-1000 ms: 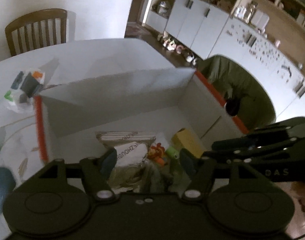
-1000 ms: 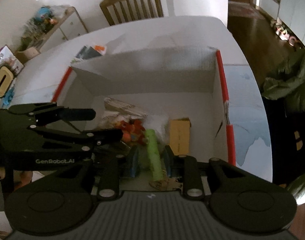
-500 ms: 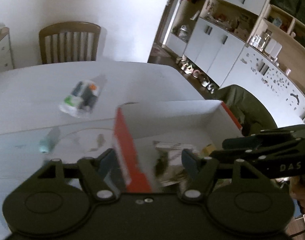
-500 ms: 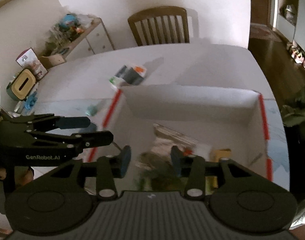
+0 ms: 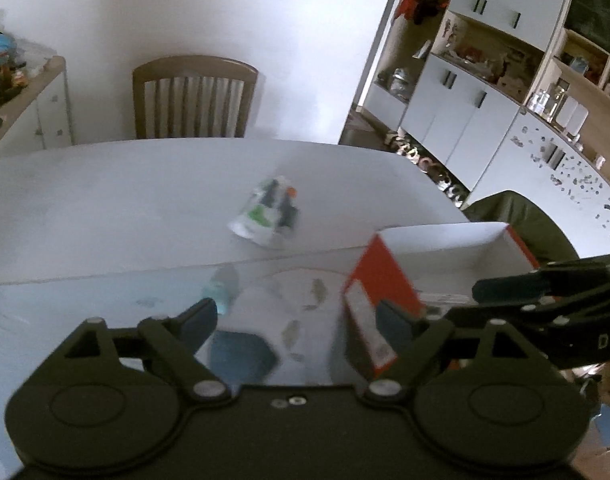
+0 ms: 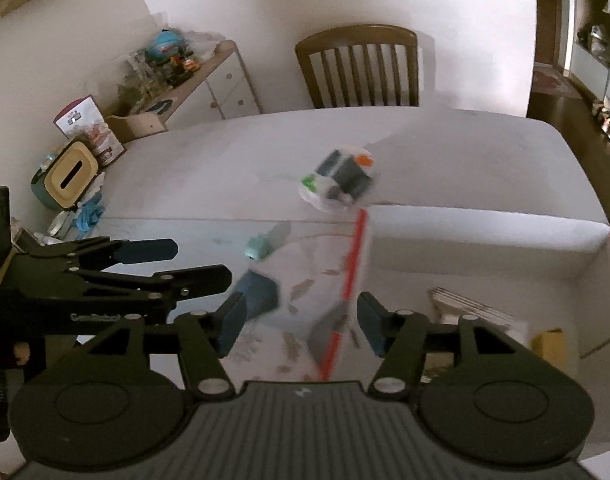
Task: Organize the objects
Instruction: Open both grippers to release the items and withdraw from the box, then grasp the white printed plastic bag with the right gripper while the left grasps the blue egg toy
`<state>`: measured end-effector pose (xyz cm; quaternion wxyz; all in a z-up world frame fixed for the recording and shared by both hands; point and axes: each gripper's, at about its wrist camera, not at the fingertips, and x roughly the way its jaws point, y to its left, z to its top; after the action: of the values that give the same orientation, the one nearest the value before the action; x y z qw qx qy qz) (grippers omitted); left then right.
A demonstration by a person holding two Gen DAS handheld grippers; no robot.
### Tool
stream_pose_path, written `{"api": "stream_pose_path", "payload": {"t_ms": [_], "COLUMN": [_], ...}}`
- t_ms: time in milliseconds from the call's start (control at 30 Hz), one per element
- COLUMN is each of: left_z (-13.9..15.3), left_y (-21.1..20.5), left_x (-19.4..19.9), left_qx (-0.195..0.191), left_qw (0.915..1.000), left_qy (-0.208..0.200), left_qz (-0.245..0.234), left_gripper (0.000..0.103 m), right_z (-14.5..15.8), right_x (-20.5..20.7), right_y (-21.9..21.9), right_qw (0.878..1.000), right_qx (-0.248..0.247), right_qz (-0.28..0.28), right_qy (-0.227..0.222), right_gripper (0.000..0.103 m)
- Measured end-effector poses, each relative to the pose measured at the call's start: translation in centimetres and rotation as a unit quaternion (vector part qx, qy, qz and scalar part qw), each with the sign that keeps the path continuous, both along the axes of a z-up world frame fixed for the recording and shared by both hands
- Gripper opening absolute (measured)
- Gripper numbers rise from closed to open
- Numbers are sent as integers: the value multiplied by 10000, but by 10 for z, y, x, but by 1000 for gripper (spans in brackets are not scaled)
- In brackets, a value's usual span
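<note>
A white box with red edges (image 6: 485,240) stands on the table at the right, with papers (image 6: 473,304) and a yellow packet (image 6: 549,344) inside. Its red corner shows in the left wrist view (image 5: 381,280). A clear bag of small items (image 5: 269,212) (image 6: 341,182) lies beyond it. A small teal object (image 6: 261,246) (image 5: 221,284) and a dark blue object (image 6: 261,296) (image 5: 241,352) lie left of the box. My left gripper (image 5: 297,324) is open and empty over the mat left of the box; it also shows in the right wrist view (image 6: 185,264). My right gripper (image 6: 301,320) is open and empty above the box's left wall.
A wooden chair (image 6: 361,68) stands at the table's far side. A low cabinet with toys (image 6: 177,80) and a tissue box (image 6: 69,176) are at the left. White cupboards (image 5: 485,100) line the right. A patterned mat (image 6: 297,312) lies under the objects.
Both grippers have lifted out of the box and swung left and back. The green tube the right gripper was around is out of view. The bag and small objects came into sight.
</note>
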<state>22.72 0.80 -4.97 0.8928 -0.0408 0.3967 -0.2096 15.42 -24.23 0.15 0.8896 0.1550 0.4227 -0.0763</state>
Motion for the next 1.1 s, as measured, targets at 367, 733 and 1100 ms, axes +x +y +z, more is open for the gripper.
{"api": "stream_pose_path", "payload": {"t_ms": [367,733,1100], "left_z": [-18,-47,-82], "left_y": [25,21,18], "left_x": [33,59,81], "left_qx": [153,134,99], "left_qw": [9997,9988,9952], "left_qy": [-71,253,619], "left_qz": [172,393,753], "left_gripper": [100,103,103], "right_z": [1,-13,-48], "right_x": [64,122,178], "right_y": [27,3,-37], "right_qw": [9997,9963,9899], "right_qx": [-206,-160,-109], "right_qz": [-107,-803,-1311], "right_qy": [81,267,530], "right_gripper": [68,72,72]}}
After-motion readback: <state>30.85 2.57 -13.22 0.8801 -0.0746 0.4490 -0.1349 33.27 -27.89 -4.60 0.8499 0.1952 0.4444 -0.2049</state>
